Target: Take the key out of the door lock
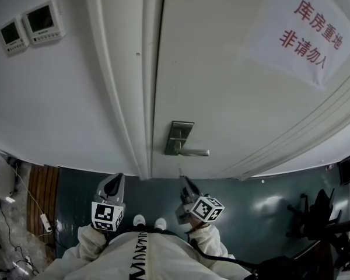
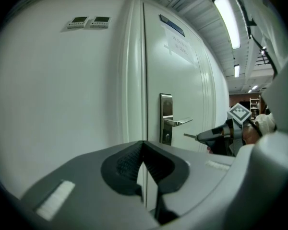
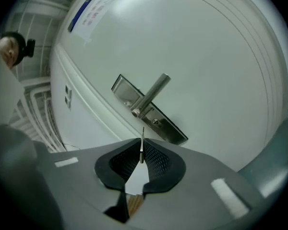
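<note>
Head view gives the key (image 1: 179,169) only as a faint sliver, and its head is buried between the pads. The left gripper (image 2: 144,148) has its jaws pressed together on nothing, with the door frame (image 2: 133,80) ahead of it. The right gripper (image 3: 141,150) is clamped on the key. The key's thin blade sticks out past the jaw tips, clear of the keyhole (image 3: 155,122) in the lock plate (image 3: 172,131) just beyond.

Your thin silver metal key (image 3: 142,147) is out of the lock: blade edge-on, tip towards the door, pinched in your right gripper (image 3: 141,142), close to the plate but not touching. Brushed-steel lock plate (image 3: 151,111) with lever handle sits at the white door's edge, round keyhole (image 3: 155,122) showing under the lever
</note>
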